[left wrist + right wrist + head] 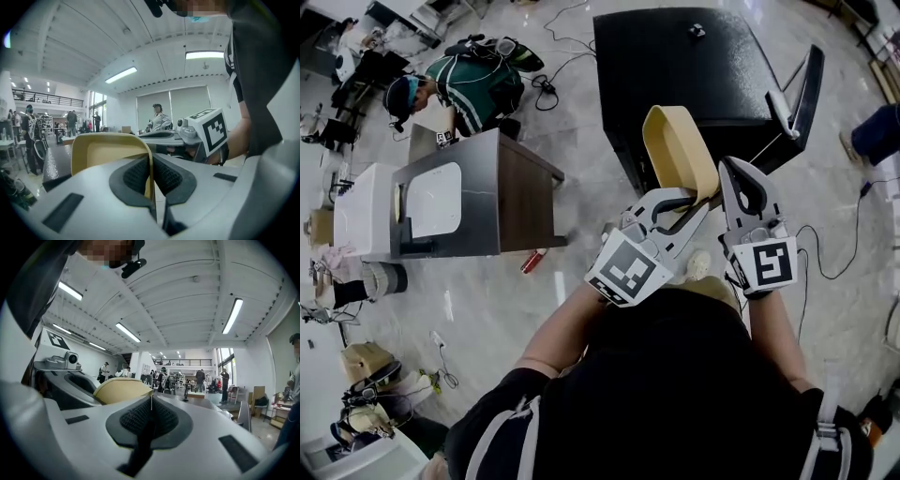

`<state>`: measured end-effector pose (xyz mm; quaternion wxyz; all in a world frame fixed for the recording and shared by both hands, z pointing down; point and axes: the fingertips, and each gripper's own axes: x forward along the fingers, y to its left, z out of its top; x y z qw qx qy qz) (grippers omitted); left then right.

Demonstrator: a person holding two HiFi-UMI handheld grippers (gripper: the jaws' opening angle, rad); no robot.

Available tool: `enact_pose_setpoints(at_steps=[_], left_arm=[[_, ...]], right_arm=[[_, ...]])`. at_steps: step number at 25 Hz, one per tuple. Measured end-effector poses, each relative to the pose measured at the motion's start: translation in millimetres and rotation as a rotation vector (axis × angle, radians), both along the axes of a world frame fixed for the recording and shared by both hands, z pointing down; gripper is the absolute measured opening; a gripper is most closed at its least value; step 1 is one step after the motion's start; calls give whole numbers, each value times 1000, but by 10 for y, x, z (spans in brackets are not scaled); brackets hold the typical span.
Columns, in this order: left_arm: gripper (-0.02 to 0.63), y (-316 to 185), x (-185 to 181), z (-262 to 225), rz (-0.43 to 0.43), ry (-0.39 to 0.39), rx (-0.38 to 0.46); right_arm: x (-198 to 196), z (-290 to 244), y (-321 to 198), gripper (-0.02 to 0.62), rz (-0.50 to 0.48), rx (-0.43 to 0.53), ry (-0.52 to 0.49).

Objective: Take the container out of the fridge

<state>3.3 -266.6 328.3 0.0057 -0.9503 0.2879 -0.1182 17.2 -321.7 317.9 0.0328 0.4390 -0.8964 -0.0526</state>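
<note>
Left tool point(692, 199) point(152, 161): clenched on a side wall of the container point(680, 145) point(105, 152), the thin yellow wall pinched between its dark pads.
Right tool point(733, 173) point(151, 404): jaws pressed together, seemingly nipping the container's point(124, 389) far edge at the tips.
Container: beige, empty, tilted, held up in the air in front of the person.
Fridge point(675, 66): black, on the floor just beyond the container, door swung open to the right.

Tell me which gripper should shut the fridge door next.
Right, probably. The left gripper is clamped on the rim of the container, so it's busy. The right gripper, fingers shut, sits on the side of the fridge with the open door.
</note>
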Motion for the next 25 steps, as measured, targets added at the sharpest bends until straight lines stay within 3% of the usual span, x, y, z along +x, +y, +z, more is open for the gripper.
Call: enact_pose_setpoints(at_steps=[12,25], left_arm=[[26,-287,-442,-734,-143,93,251],[26,-380,-571,-1099,-280,230,362]], right_arm=[[-238,-461,96,37,-7,95,-27],[-247,-717,186,37,-11,139,-46]])
